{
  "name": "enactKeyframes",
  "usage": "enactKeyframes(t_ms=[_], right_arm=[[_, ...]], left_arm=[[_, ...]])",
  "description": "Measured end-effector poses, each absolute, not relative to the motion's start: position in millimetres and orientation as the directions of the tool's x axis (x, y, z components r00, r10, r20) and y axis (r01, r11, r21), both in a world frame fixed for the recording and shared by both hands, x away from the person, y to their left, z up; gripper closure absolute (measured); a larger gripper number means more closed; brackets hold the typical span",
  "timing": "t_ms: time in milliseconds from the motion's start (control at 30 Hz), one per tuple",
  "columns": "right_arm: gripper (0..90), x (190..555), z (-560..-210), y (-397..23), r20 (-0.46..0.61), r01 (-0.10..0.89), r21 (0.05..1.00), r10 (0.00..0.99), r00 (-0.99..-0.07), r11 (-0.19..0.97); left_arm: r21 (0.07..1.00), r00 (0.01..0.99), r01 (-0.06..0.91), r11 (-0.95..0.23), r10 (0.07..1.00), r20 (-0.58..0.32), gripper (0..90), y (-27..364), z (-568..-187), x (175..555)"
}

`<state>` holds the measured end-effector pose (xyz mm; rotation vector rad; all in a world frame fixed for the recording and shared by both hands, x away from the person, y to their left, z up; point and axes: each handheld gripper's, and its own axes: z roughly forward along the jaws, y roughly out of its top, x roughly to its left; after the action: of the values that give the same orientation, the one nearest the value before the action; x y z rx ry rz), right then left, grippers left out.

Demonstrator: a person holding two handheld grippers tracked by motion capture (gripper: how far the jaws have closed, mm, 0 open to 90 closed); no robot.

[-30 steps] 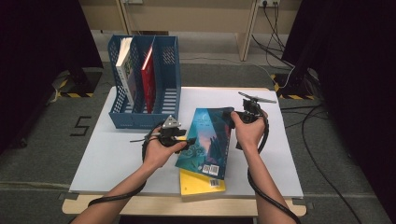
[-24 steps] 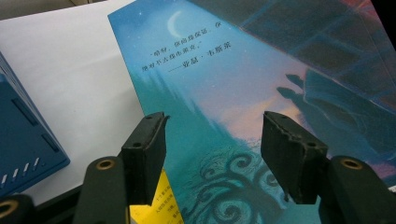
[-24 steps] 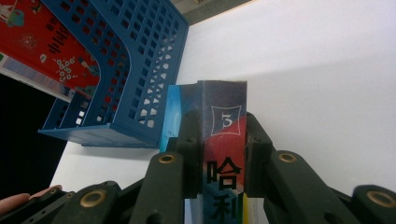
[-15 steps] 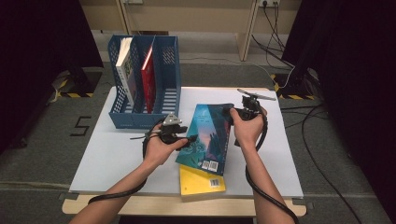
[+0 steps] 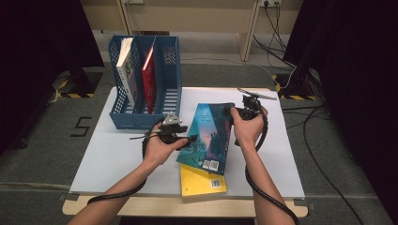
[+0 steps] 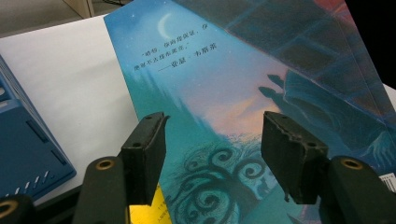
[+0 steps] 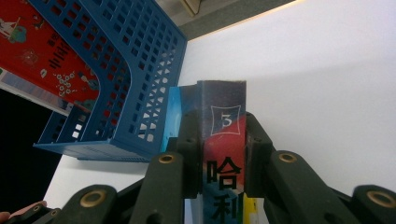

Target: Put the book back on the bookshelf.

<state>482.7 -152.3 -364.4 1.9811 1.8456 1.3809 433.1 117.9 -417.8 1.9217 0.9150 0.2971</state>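
Left to right. The blue file rack [image 5: 145, 89] stands at the table's [image 5: 117, 154] far left with a white book [image 5: 126, 70] and a red book [image 5: 149, 77] upright in two slots; the right slot looks free.

The left gripper [image 5: 187, 139] sits at the teal book's [image 5: 209, 136] near left edge, jaws apart over the cover and not pressing it.

The right gripper [image 5: 231, 114] is clamped on the teal book's spine at its far end. Compared with a second ago, that far end has swung a little toward the rack and the book sits slightly steeper; judged, the lift toward the rack is under way but early.

The teal book lies tilted above a yellow book [image 5: 202, 180], its long axis running from the near edge of the table away, far end leaning right, barcode end nearest the person
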Motion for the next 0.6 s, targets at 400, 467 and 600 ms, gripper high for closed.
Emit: enactKeyframes(t_ms=[400, 467, 600], right_arm=[[74.5, 484.8, -364.7, -151.2, 0.532, 0.738, 0.618, 0.835, -0.139, -0.271], [74.4, 484.9, -364.4, -151.0, 0.533, 0.737, 0.618, 0.835, -0.138, -0.273], [74.4, 484.8, -363.0, -149.1, 0.533, 0.733, 0.621, 0.835, -0.135, -0.277]], left_arm=[[0.839, 0.692, 0.475, -0.266, 0.703, -0.168, 39.5, 115.6, -416.6, 434.9], [0.839, 0.692, 0.473, -0.269, 0.703, -0.165, 39.5, 115.8, -415.1, 434.7], [0.844, 0.693, 0.469, -0.259, 0.7, -0.17, 39.4, 114.6, -412.8, 434.8]])
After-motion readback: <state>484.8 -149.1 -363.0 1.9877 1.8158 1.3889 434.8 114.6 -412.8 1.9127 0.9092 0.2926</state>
